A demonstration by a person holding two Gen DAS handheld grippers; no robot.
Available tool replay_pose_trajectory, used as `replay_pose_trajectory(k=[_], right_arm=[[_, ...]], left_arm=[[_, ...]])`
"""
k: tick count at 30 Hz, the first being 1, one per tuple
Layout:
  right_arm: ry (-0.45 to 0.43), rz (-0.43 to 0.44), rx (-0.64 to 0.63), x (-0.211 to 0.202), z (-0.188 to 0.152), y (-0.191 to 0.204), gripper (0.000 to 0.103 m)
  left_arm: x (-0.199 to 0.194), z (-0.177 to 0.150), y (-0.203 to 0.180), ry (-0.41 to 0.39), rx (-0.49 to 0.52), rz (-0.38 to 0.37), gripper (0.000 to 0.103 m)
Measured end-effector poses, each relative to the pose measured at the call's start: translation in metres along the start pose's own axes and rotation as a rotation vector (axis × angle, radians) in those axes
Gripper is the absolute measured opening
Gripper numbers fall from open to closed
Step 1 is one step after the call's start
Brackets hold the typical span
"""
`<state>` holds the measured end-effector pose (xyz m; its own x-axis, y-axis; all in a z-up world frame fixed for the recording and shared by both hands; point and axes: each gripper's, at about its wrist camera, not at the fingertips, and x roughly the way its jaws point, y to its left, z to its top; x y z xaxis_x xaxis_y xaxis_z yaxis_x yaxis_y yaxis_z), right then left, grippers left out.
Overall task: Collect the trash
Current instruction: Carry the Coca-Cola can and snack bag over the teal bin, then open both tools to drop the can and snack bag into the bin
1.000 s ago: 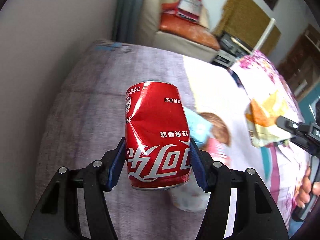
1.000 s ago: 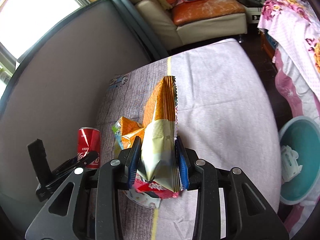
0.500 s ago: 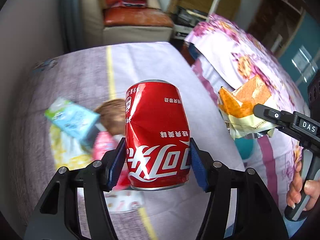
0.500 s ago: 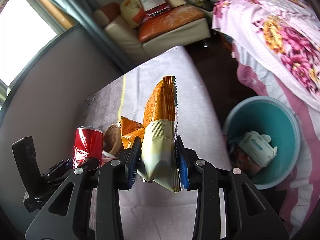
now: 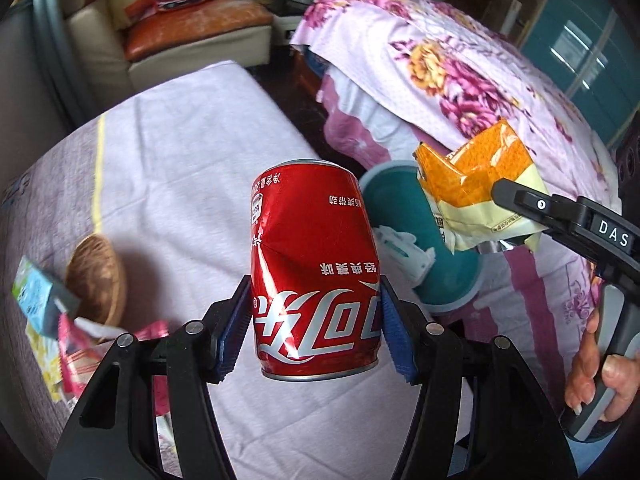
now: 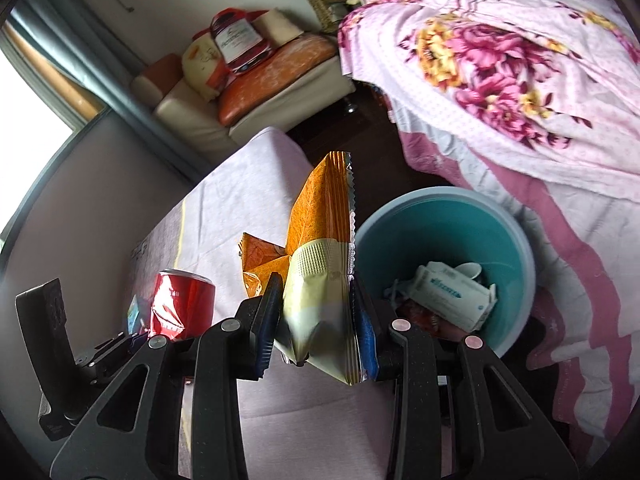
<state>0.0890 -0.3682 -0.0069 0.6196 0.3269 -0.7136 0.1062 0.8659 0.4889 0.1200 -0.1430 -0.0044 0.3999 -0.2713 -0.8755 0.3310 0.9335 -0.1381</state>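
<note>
Red aluminium, dented at the waist: the cola can [image 5: 314, 268] looks empty and light, thin-walled enough to buckle under more squeeze, and slick on its printed skin. My judgement is that the sound place to hold it is low on the body, across its width, where the wall is still round. That is where the left tongs [image 5: 316, 320] have it, their blue pads [image 5: 236, 320] pressed on either side near the base, standing about half open because the can fills the gap. The can is held upright in the air above the lilac-covered desk [image 5: 192, 168], not yet over the teal bin [image 6: 516, 240].

The orange and cream snack bag [image 6: 320, 264] is foil film: nearly weightless, crackly, soft, slippery, and likely to flutter or slide when let go. It takes a pinch best where the layers bunch, and the right tongs [image 6: 316, 320] are closed narrow on its folded lower part, its crimped top sticking up. The bag hangs just beside the bin's near rim, in front of the flowered bedspread [image 6: 500, 60]. A white packet [image 6: 448, 292] already lies inside the bin. More wrappers [image 5: 44, 308] lie at the desk's left edge by a woven basket [image 5: 96, 276].
</note>
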Motion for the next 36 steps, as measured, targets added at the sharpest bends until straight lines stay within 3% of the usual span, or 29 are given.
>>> replay_pose_trajectory(k=[14,33,36], right_arm=[[-0.028,-0.069,0.117,-0.013,0.01,-0.079,0.033],[-0.025,-0.111,0.139,-0.013,0.016,-0.101,0.033],[-0.024,-0.114,0.138,-0.012,0.017,-0.1,0.034]], left_arm=[[0.051,0.024,-0.082,0.083,0.142,-0.044,0.061],[0.08,0.032,-0.105,0.119,0.169,-0.062,0.062],[0.078,0.032,-0.104,0.112,0.163,-0.05,0.081]])
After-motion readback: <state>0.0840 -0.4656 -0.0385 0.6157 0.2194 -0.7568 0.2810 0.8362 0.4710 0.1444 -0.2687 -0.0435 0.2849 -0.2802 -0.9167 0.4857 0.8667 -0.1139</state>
